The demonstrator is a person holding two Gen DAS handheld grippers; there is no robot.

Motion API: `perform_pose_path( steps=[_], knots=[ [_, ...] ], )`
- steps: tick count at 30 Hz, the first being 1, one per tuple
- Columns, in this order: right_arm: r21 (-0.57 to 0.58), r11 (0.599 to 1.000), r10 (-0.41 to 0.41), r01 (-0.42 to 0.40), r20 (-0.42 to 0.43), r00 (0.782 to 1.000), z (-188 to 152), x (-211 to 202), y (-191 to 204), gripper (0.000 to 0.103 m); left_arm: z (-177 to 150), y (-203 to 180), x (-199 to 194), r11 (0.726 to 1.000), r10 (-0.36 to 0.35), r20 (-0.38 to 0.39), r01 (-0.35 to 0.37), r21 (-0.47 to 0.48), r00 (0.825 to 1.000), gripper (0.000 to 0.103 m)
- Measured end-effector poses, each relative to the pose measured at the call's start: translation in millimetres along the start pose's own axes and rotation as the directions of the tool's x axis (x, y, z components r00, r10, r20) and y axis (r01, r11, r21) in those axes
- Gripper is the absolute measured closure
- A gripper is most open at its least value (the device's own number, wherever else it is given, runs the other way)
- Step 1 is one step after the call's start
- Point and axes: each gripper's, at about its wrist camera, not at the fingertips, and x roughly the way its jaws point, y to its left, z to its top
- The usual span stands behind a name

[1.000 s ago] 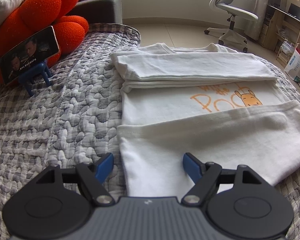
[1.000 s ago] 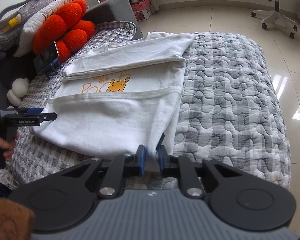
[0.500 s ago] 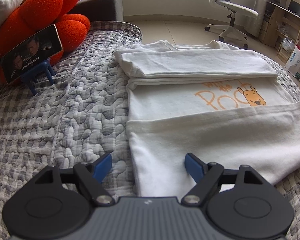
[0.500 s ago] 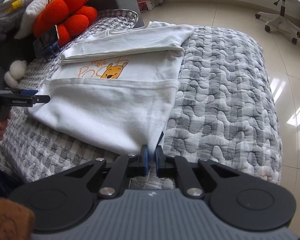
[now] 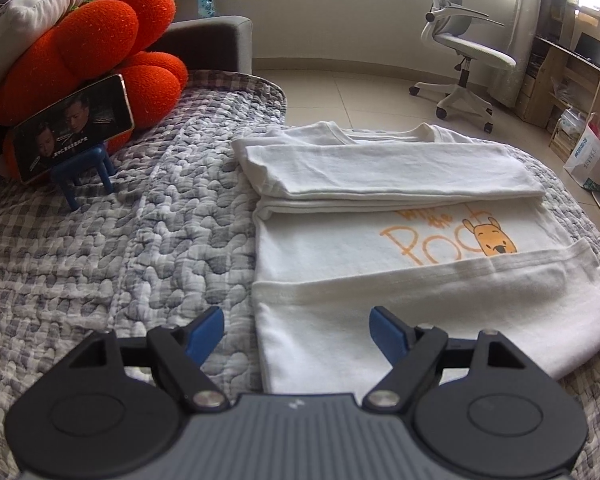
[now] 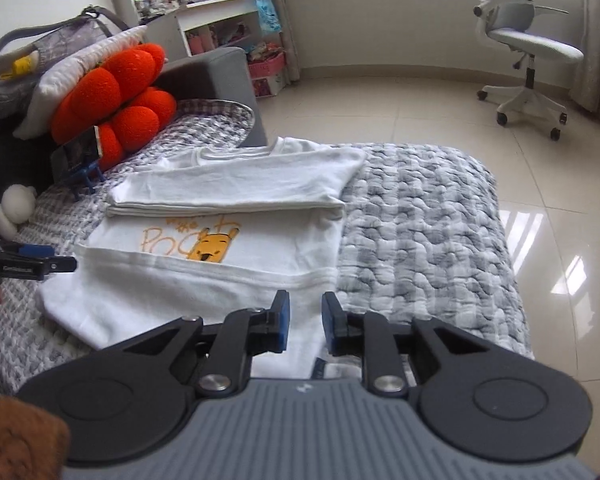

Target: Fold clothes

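As the right claw (image 6: 303, 322), a second ago pinched on the white T-shirt (image 5: 400, 280), is opened, the folded hem is released onto the bed (image 5: 140, 248); the left claw (image 5: 296, 330) is held spread.

Glossy beige tile floor (image 6: 440, 120) catching window glare; white office chair (image 6: 528, 60) by curtain; cluttered white shelves (image 6: 220, 20); wooden desk (image 5: 572, 76); grey quilted bed (image 6: 420, 216).
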Motion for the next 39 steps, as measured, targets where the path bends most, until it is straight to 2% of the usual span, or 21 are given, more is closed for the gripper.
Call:
perform_pose_path(
  steps=[3, 6, 8, 10, 13, 21, 24, 32, 35, 39],
  knots=[
    [-0.107, 0.993, 0.035, -0.048, -0.115, 0.993, -9, 17, 24, 0.080, -3, -9, 4, 0.999, -0.014, -0.011, 0.014, 0.029, 1.000, 0.022],
    [-0.209, 0.977, -0.102, 0.052, -0.238, 0.966, -25, 36, 27, 0.079, -6, -2, 15, 1.000, 0.015, -0.062, -0.014, 0.019, 0.998, 0.021],
    [-0.182, 0.982, -0.088, 0.042, -0.252, 0.964, -26, 32, 20, 0.077, -5, 6, 18, 1.000, 0.005, -0.075, -0.006, -0.022, 0.997, 0.020],
    [-0.143, 0.989, -0.060, 0.023, -0.257, 0.964, -26, 26, 12, 0.077, -4, 7, 17, 1.000, 0.024, -0.070, -0.025, -0.017, 0.997, 0.020],
    [-0.157, 0.987, -0.053, 0.012, -0.261, 0.964, -30, 22, 13, 0.077, -3, 5, 14, 0.998, 0.059, -0.057, -0.058, 0.009, 0.997, 0.020],
    [-0.180, 0.984, -0.044, -0.005, -0.271, 0.961, -31, 20, 17, 0.076, 0, -1, -3, 0.999, 0.041, 0.009, -0.041, 0.021, 0.999, 0.020],
    [-0.201, 0.980, -0.056, 0.001, -0.266, 0.962, -31, 21, 20, 0.076, 0, -8, -4, 1.000, 0.014, 0.017, -0.014, 0.012, 1.000, 0.020],
    [-0.196, 0.980, -0.058, 0.034, -0.115, 0.992, -12, 18, 32, 0.065, 0, -29, -7, 0.998, -0.035, 0.058, 0.031, 0.063, 0.998, 0.020],
    [-0.196, 0.979, -0.076, 0.056, -0.095, 0.993, -6, 27, 37, 0.065, -2, -35, -2, 0.996, -0.050, 0.045, 0.046, 0.078, 0.998, 0.020],
    [-0.202, 0.978, -0.080, 0.059, -0.098, 0.992, 1, 44, 44, 0.064, -2, -37, 10, 0.995, -0.022, 0.025, 0.019, 0.098, 0.999, 0.020]
  ],
)
